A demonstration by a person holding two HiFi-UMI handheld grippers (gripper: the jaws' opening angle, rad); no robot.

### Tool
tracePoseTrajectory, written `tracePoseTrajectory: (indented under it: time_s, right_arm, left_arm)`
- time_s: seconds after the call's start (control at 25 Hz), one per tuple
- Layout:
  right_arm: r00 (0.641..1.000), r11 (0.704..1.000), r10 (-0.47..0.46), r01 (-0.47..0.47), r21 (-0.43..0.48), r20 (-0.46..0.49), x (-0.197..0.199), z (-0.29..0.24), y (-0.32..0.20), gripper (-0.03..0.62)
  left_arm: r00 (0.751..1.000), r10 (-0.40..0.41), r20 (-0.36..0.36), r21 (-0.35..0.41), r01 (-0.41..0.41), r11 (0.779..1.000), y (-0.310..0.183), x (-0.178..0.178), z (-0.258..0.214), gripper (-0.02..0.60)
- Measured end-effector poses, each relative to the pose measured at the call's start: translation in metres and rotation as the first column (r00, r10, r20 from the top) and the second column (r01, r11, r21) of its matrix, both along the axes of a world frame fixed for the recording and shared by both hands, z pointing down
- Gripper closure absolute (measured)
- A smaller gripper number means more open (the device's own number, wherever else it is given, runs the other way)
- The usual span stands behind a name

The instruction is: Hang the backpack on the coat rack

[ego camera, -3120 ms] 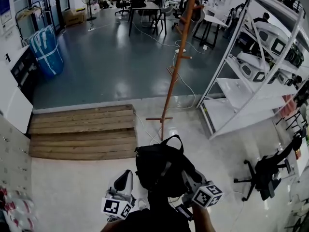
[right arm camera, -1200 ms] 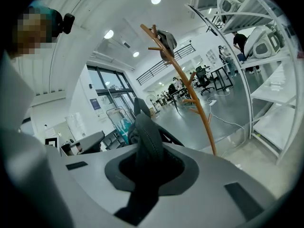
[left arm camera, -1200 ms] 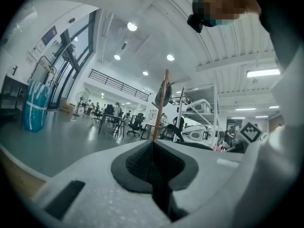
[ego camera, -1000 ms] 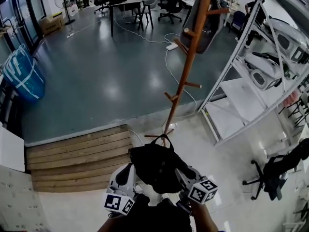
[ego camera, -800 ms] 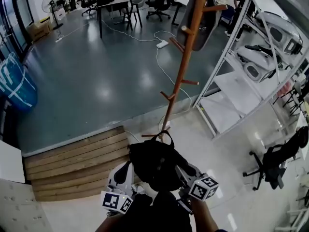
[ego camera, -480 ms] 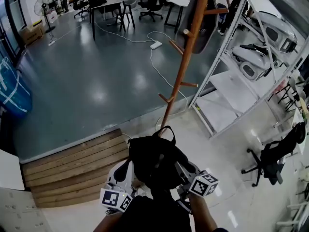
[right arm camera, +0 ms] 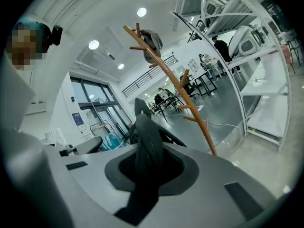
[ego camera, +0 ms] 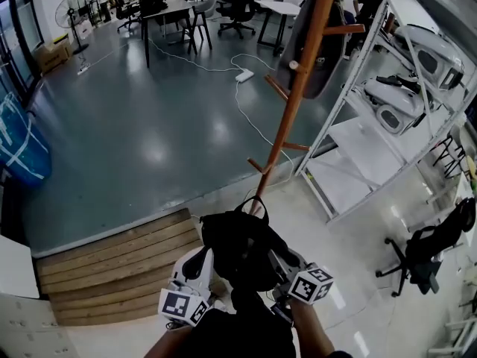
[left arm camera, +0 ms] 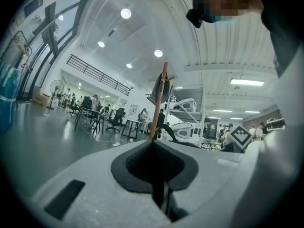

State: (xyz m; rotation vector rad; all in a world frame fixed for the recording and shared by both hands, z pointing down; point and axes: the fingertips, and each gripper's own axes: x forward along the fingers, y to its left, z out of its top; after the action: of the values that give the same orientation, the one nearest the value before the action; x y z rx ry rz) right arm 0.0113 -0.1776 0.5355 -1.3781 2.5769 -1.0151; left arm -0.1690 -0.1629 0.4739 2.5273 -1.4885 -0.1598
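Right gripper: jaws pinch the padded strap of the backpack. Left gripper: jaws pressed together, and no webbing can be made out between them. The backpack hangs low between both, near the foot of the coat rack. Best approach is probably to lift it level and lead its top loop over a free peg, clear of the dark bag higher up.

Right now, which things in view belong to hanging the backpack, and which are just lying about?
Belongs to the job:
backpack, its strap clamped in the right gripper jaws; left gripper; wooden coat rack.

Just there:
wooden platform; blue bag; white shelving; floor fan; black office chair; grey garment on the rack.
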Motion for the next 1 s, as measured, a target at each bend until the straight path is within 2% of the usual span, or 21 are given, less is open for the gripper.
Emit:
tracePoseTrajectory:
  time_s: [0.4,1.0]
  right_arm:
    - [1.0,1.0,0.002,-0.001,-0.021,0.024,0.015,0.013,-0.059,0.536]
    - [0.999,0.999,-0.002,0.004,-0.054,0.037,0.033,0.044,-0.114,0.536]
  left_arm:
    - [1.0,0.01,0.001,-0.012,-0.01,1.0,-0.054,0.021,0.004,0.561]
    - [1.0,0.017,0.006,-0.054,-0.017,0.998,-0.112,0.04,0.022,0.561]
